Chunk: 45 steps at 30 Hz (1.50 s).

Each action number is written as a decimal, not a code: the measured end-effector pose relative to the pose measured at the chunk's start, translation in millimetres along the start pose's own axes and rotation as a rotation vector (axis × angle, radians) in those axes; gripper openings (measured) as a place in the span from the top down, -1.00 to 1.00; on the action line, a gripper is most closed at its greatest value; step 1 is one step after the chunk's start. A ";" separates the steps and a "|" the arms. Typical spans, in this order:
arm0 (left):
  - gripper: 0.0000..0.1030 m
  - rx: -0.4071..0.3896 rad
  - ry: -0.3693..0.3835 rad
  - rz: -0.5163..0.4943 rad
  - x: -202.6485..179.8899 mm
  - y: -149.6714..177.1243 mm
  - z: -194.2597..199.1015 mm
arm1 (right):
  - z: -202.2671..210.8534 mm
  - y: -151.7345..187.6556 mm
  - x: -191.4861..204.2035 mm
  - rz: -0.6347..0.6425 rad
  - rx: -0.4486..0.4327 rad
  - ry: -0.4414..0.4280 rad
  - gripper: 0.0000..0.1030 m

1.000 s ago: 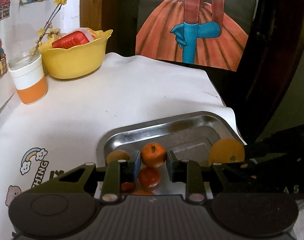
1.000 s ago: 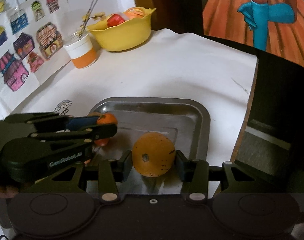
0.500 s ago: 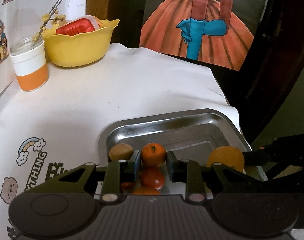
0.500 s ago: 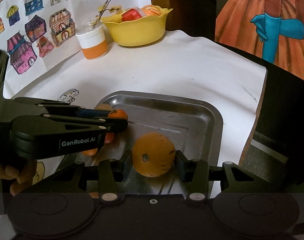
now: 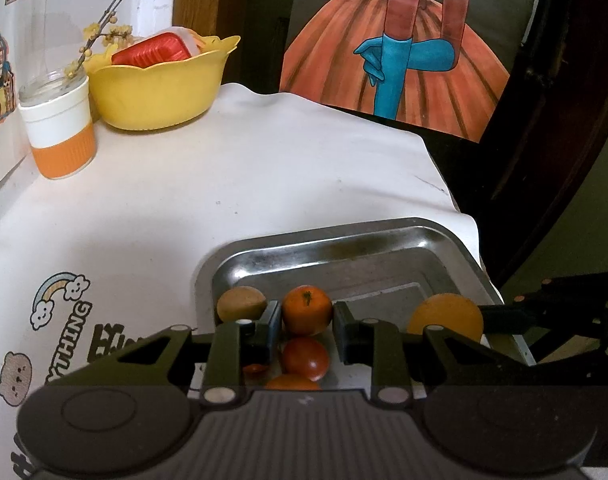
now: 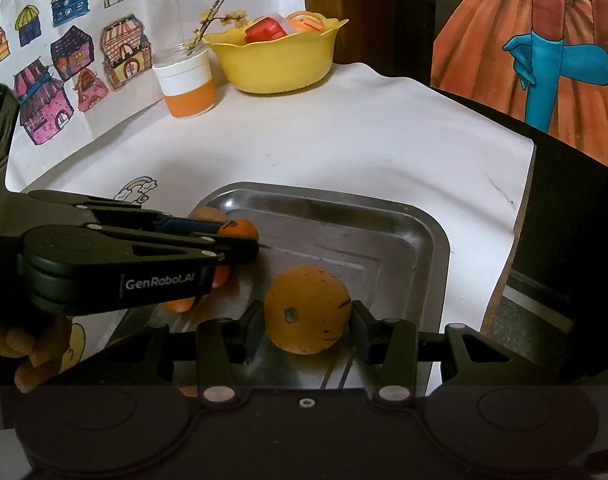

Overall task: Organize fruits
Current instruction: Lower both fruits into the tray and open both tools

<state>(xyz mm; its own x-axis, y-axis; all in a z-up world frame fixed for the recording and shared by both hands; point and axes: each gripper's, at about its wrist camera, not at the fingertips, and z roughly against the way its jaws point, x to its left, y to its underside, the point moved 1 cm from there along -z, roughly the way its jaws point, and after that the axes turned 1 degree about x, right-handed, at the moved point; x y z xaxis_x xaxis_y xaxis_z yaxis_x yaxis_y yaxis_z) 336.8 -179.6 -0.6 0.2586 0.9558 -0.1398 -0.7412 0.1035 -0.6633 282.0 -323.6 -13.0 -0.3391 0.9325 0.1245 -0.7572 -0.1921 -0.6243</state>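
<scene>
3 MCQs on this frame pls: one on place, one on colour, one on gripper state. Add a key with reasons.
1. Where does the brown fruit lie?
A. in the yellow bowl
B. in the metal tray's left corner
C. on the cloth outside the tray

2. What colour is the lower band of the cup beside the yellow bowl?
A. orange
B. blue
C. green

3. What is the right gripper doing?
A. open, empty
B. shut on a tomato
C. shut on the large orange

Key: 1 B, it sits inside the rim, left of the small orange. 2 A, white top, orange bottom. 3 C, both fingers press the orange's sides.
</scene>
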 end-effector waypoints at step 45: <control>-0.35 -0.075 -0.013 -0.010 -10.2 1.0 23.7 | 6.7 14.6 -5.9 -0.028 -0.096 0.055 -0.51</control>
<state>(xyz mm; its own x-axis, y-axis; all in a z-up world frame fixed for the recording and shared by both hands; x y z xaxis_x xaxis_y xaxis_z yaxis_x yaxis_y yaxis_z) 318.7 -182.7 17.6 0.2572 0.9584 -0.1237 -0.6903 0.0926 -0.7176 269.1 -334.0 -17.6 -0.2853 0.9530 0.1019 -0.7080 -0.1379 -0.6926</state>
